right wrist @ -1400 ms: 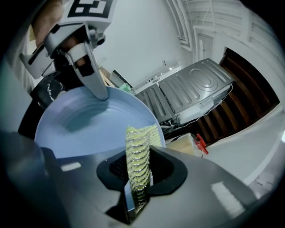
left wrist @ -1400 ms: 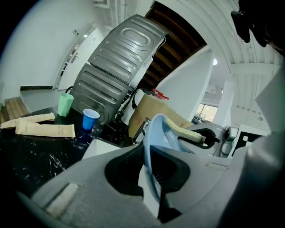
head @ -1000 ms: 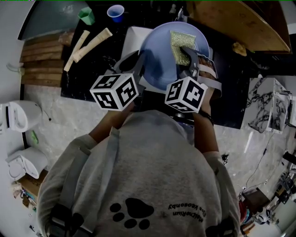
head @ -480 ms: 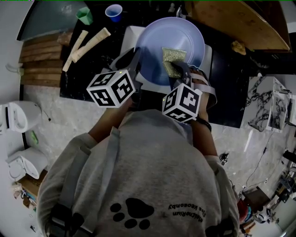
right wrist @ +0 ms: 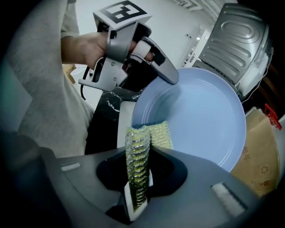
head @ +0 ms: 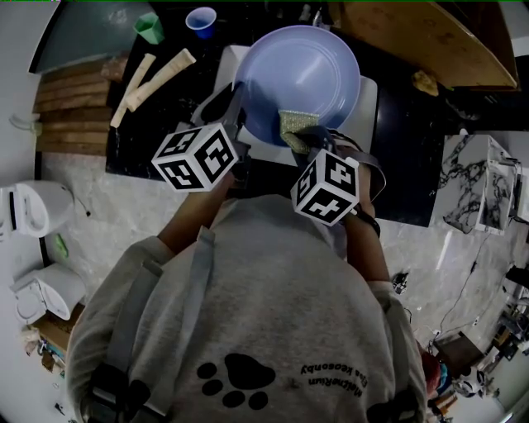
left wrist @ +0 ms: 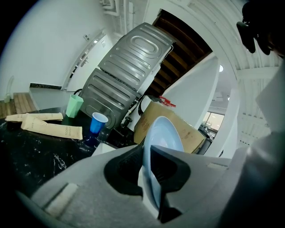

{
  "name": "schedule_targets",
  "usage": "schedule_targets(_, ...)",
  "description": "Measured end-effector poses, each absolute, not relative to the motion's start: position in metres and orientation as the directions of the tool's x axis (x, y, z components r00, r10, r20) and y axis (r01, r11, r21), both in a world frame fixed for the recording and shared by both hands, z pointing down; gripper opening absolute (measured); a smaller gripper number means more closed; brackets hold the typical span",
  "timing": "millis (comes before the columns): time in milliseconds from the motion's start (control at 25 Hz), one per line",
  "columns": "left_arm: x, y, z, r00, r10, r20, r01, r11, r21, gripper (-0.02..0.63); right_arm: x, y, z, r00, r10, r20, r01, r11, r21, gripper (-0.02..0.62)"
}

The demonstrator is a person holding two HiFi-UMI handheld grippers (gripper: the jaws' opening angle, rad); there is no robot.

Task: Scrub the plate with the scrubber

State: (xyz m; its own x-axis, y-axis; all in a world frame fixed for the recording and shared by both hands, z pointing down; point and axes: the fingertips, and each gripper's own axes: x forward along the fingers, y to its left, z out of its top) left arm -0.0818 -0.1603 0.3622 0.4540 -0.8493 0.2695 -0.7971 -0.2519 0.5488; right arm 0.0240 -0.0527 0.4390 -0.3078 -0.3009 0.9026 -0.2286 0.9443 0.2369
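The left gripper has its jaws nearly together, clamped on the left rim of the pale blue plate. The left gripper view shows the rim edge-on between the two jaws. The plate is held up off the dark bench and tilted, with its hollow face turned toward the person.

The right gripper points steeply down. Its jaws are narrowly parted and pinch the yellow-green scrubber, which stands on edge between them. The scrubber's free end lies against the inner face of the plate, low down near the near rim, just beside the spot where the left jaws hold.

Under the plate lies a white board or tray; whether the plate's lower edge touches it is hard to tell from the head view.

Farther back on the bench, well apart from the plate, stand a blue cup and a green cup. Two paper-wrapped packets lie beside them.
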Motion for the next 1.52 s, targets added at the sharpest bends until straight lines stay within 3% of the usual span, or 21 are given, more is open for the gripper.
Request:
schedule_targets(320,-0.081,-0.158,0.364,0.446,-0.851,0.276,-0.81,-0.253,0.53,0.037,0.024,-0.03,0.437,-0.31,-0.175,0.934,-0.176,0.976,0.125,0.067)
schedule_targets(760,-0.079,-0.156,0.375,0.454,-0.834,0.312,-0.815,-0.247,0.525,0.034,0.02,-0.013,0.409,-0.364,-0.123,0.923,-0.142,0.987,0.076,0.066)
schedule_targets(880,-0.078,-0.155,0.374,0.459,-0.832,0.311,-0.812,-0.252,0.527,0.028,0.019,-0.022,0.389,-0.4,-0.193,0.896,-0.137,0.979,0.149,0.067)
schedule_targets(1040,-0.077,-0.155,0.374,0.466,-0.829,0.308,-0.81,-0.26,0.526,0.026,0.03,-0.056,0.358,-0.41,-0.406,0.817,-0.174,0.914,0.367,0.067)
schedule_targets(1240,-0.076,-0.154,0.374,0.475,-0.823,0.31,-0.806,-0.267,0.528,0.026,0.053,-0.101,0.328,-0.355,-0.664,0.658,-0.23,0.744,0.627,0.067)
schedule_targets(1520,-0.073,-0.154,0.371,0.486,-0.818,0.307,-0.801,-0.277,0.531,0.025,0.075,-0.134,0.299,-0.212,-0.853,0.477,-0.275,0.52,0.809,0.069)
